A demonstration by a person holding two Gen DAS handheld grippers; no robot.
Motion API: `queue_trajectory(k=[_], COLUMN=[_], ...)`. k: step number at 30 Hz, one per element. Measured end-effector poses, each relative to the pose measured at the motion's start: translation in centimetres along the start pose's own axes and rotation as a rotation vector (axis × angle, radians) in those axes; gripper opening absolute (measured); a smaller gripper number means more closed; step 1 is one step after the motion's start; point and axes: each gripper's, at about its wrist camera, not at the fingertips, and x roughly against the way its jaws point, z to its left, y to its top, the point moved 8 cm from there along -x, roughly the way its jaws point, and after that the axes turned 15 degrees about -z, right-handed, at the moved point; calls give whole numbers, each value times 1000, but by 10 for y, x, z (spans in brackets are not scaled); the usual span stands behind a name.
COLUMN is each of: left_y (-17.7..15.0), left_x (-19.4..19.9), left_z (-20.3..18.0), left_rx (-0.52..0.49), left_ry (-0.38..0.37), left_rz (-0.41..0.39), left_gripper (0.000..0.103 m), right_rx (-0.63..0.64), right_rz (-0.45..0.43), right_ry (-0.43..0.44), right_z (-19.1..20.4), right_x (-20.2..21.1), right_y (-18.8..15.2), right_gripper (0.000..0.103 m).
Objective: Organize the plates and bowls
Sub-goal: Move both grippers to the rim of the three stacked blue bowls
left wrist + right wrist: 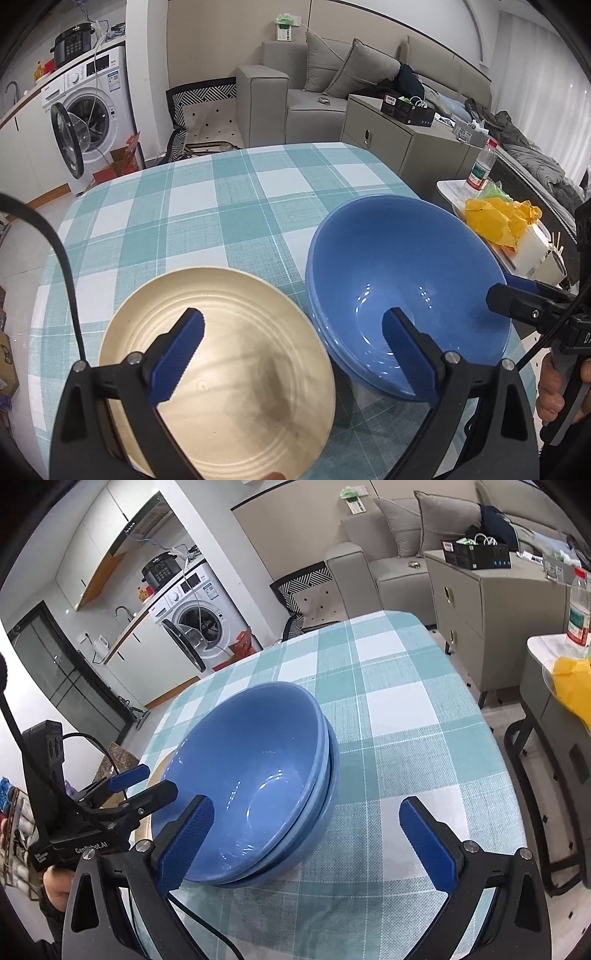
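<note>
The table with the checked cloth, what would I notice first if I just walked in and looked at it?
Most likely the big blue bowls, nested in a stack and sitting on the teal checked tablecloth. Right beside them on their left lies a cream plate, with the open left tool hovering over both. Behind the table, a washing machine stands with its door hanging open.
</note>
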Motion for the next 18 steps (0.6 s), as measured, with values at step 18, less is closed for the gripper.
queue_trajectory(k=[18], left_y=[-6], left_x=[-7], left_z=[-8], left_rx=[-27], left_ry=[-29], left_rz=[7], left_gripper=[64], right_rx=[11], right_rz=[31], right_ry=[6], right_z=[4], right_x=[-9], right_y=[-9], right_gripper=[76])
